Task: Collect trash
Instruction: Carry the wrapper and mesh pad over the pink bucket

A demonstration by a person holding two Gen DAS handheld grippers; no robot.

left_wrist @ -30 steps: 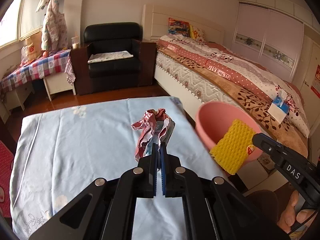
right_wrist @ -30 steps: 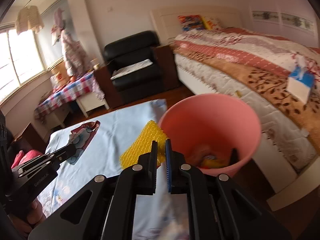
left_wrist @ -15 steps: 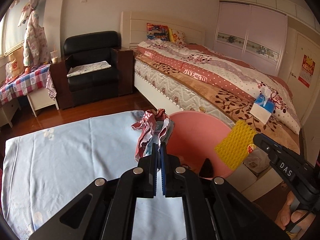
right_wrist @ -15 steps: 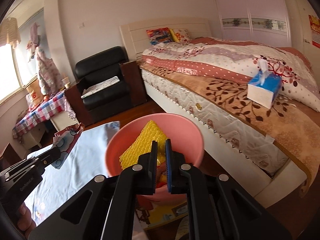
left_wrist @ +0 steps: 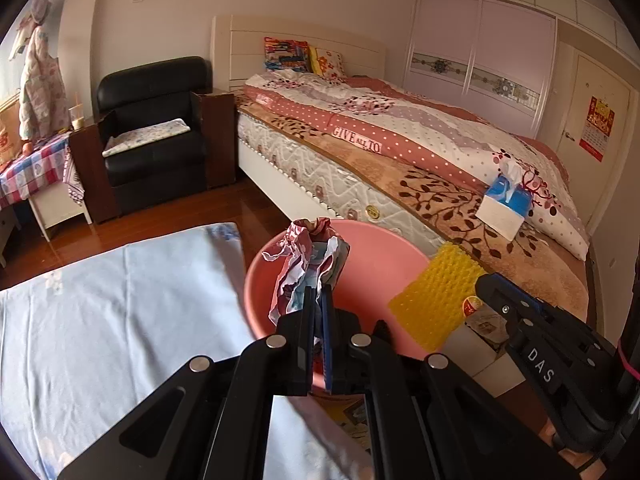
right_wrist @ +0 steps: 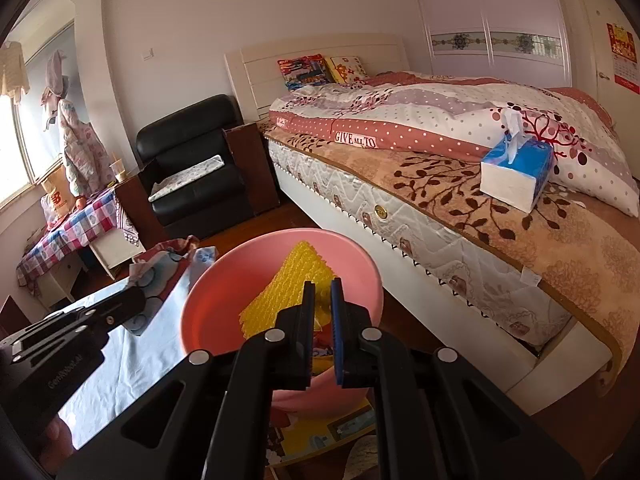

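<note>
Crumpled wrapper (left_wrist: 308, 268) was clamped in the closed left gripper (left_wrist: 316, 300), projecting toward 12 o'clock over the pink bin (left_wrist: 376, 256). Yellow mesh sheet (right_wrist: 288, 288) was pinched by the closed right gripper (right_wrist: 322, 292), hanging over the same bin at 11 o'clock. "GIVE ALL TO" was read on the bedspread (right_wrist: 420, 120). "DAS" on the right gripper was legible only from the left wrist view.
</note>
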